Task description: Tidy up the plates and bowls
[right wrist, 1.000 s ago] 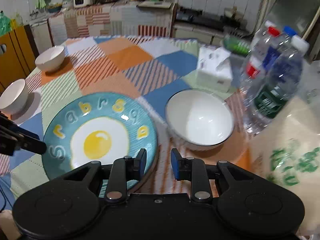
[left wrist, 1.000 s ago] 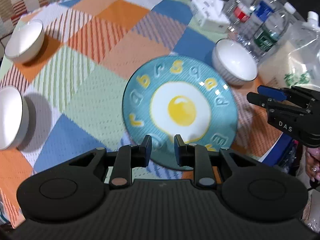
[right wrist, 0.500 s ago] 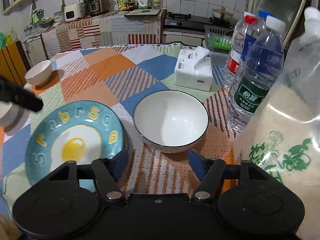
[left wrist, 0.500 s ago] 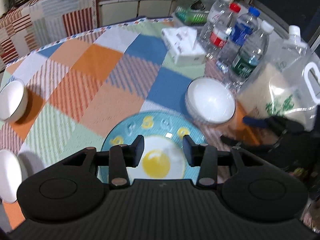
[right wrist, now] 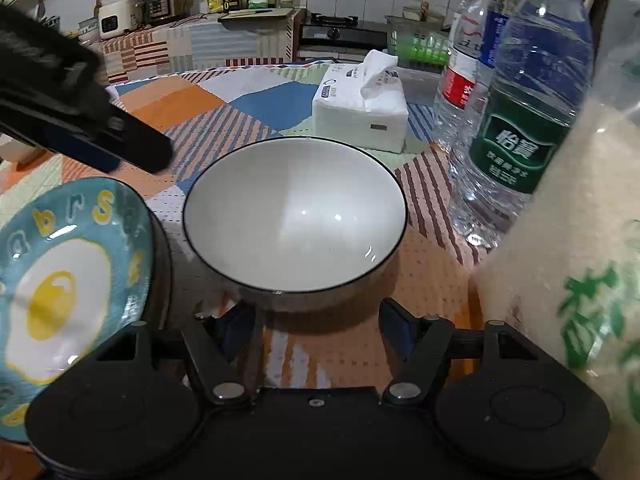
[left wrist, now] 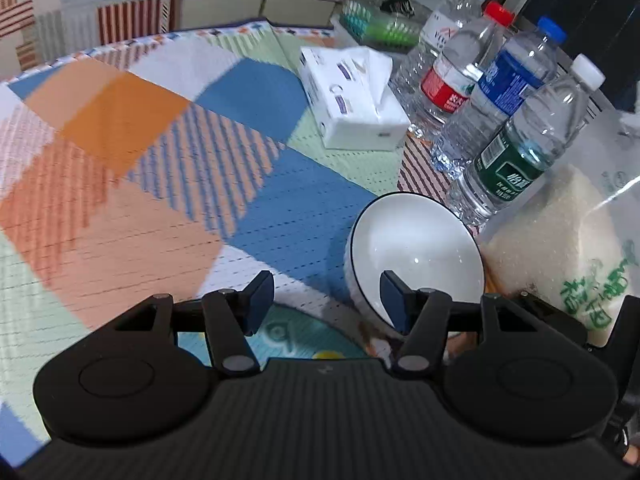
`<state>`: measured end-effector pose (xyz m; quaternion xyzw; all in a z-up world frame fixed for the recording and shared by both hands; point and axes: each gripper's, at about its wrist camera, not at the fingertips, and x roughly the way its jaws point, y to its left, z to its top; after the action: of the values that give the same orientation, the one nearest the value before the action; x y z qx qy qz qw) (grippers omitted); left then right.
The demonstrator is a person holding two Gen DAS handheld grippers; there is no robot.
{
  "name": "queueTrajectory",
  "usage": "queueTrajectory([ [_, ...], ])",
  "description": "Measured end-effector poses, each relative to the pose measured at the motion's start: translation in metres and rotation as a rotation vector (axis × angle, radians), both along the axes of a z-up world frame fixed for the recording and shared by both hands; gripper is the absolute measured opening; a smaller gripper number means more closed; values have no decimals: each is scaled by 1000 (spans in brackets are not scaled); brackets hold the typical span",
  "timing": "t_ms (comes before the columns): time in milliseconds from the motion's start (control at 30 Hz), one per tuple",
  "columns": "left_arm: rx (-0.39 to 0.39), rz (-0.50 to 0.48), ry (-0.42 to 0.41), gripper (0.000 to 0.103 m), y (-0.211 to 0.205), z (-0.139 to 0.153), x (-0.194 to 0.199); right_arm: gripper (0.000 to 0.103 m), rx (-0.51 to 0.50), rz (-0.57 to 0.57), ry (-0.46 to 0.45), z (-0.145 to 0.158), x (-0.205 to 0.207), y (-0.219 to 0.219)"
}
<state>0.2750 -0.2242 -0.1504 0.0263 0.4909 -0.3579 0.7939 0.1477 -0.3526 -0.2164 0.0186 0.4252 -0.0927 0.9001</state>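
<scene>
A white bowl with a dark rim (right wrist: 294, 216) stands on the checked tablecloth, just ahead of my open right gripper (right wrist: 320, 330); the jaws sit wide below its near side. The teal plate with a fried-egg picture (right wrist: 60, 280) lies left of the bowl. In the left wrist view the bowl (left wrist: 416, 256) is ahead and right of my open, empty left gripper (left wrist: 326, 300), and only a sliver of the plate (left wrist: 288, 338) shows beneath the fingers. The left gripper also shows as a dark shape in the right wrist view (right wrist: 80, 120).
Several water bottles (left wrist: 516, 148) stand right of the bowl, with a bag of rice (right wrist: 580, 240) close by on the right. A white tissue box (left wrist: 352, 100) lies behind the bowl. A kitchen counter with appliances (right wrist: 160, 4) is beyond the table.
Both grippers opened wide. The left gripper moved forward and right past the plate toward the bowl. The right gripper moved closer to the bowl.
</scene>
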Motion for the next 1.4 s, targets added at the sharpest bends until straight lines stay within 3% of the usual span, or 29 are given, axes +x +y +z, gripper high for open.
queueTrajectory([
  [233, 39, -61, -41, 53, -32, -25, 1, 88, 20, 46, -49, -11, 9, -10],
  [333, 52, -71, -18, 32, -39, -34, 3, 88, 24, 61, -72, -13, 10, -13],
  [433, 9, -75, 22, 18, -39, -36, 4, 89, 25, 78, -79, -14, 13, -14],
  [633, 0, -62, 29, 17, -41, -29, 6, 82, -10, 121, -87, -10, 15, -7],
  [900, -31, -34, 18, 17, -24, -1, 17, 84, 10, 134, -109, 12, 22, -1],
  [1167, -46, 16, -5, 18, 11, 31, 34, 85, 23, 190, -118, 44, 44, 22],
  [1400, -63, 107, -1, 18, 64, 53, 53, 87, 25, 317, -120, 68, 73, 53],
])
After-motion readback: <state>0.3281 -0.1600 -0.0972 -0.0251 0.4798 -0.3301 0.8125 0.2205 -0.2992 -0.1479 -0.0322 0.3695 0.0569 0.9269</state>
